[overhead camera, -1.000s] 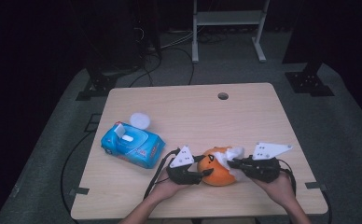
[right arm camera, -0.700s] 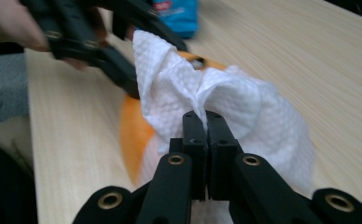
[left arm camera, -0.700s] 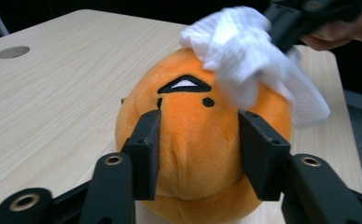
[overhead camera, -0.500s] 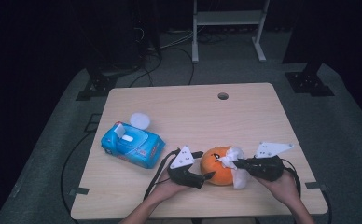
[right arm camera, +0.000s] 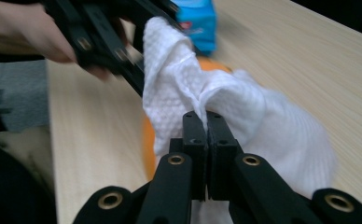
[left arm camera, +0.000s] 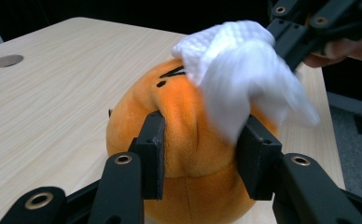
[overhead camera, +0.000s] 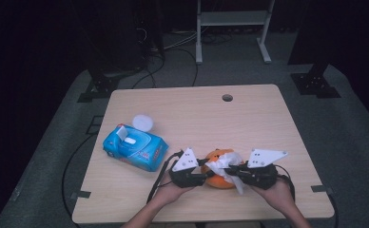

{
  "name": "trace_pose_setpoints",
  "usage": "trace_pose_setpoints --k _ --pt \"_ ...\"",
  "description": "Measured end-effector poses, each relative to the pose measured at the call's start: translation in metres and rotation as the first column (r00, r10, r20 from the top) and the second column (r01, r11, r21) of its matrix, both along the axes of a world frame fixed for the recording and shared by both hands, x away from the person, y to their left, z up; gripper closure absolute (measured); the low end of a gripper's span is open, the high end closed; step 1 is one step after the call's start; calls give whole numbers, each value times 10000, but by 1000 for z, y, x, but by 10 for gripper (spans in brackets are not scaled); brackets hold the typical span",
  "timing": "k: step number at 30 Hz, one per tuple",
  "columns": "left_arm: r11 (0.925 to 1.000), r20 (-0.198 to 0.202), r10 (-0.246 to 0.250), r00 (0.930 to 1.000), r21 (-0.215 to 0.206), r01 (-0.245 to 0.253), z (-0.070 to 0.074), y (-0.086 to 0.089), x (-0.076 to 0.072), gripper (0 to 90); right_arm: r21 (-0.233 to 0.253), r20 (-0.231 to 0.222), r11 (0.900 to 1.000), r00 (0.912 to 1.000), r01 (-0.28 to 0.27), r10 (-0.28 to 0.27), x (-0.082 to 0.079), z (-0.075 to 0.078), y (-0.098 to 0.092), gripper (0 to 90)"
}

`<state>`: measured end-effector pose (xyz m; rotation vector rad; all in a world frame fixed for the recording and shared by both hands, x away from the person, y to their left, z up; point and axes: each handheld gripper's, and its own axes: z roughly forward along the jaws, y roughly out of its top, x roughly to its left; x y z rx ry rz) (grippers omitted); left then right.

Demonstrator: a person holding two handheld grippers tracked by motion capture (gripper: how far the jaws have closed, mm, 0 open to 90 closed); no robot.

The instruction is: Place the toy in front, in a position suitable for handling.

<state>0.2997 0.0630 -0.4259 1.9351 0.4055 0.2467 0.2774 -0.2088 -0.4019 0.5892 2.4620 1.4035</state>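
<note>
An orange plush toy (overhead camera: 217,176) (left arm camera: 184,154) (right arm camera: 147,140) lies near the table's front edge. My left gripper (overhead camera: 202,176) (left arm camera: 201,154) is shut on it, its jaws pressing into the plush from both sides. My right gripper (overhead camera: 233,172) (right arm camera: 207,122) is shut on a white wipe (overhead camera: 226,164) (left arm camera: 237,79) (right arm camera: 193,88), which drapes over the top and right side of the toy. The left gripper view shows the right gripper's black arms at the upper right, just behind the wipe.
A blue pack of wipes (overhead camera: 135,147) (right arm camera: 197,21) lies on the left of the wooden table (overhead camera: 197,114), with a white round lid (overhead camera: 143,122) behind it. A cable hole (overhead camera: 227,98) (left arm camera: 5,60) sits near the far edge. Cables trail off the front left.
The right gripper has dragged the white wipe across the toy, from its top toward its right side and front. The left gripper keeps its hold on the plush.
</note>
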Motion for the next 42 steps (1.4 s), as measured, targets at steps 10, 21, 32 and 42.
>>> trace_pose_setpoints --k 10,21,32,42 --pt "9988 -79 461 9989 -140 -462 1 2 2 313 60 -619 9984 9965 562 -557 14 -13 -11 876" --pt "9992 479 -338 9983 236 327 -4 -12 -10 452 843 -151 9958 9992 -346 360 -3 6 4 875" --pt "9993 368 -269 9990 270 259 -6 -6 -7 427 438 -608 9959 9953 786 -759 22 -8 -20 876" --pt "9995 -840 150 9964 -263 -172 -5 9 4 427 25 -1372 9996 9902 -273 274 7 -19 -3 876"
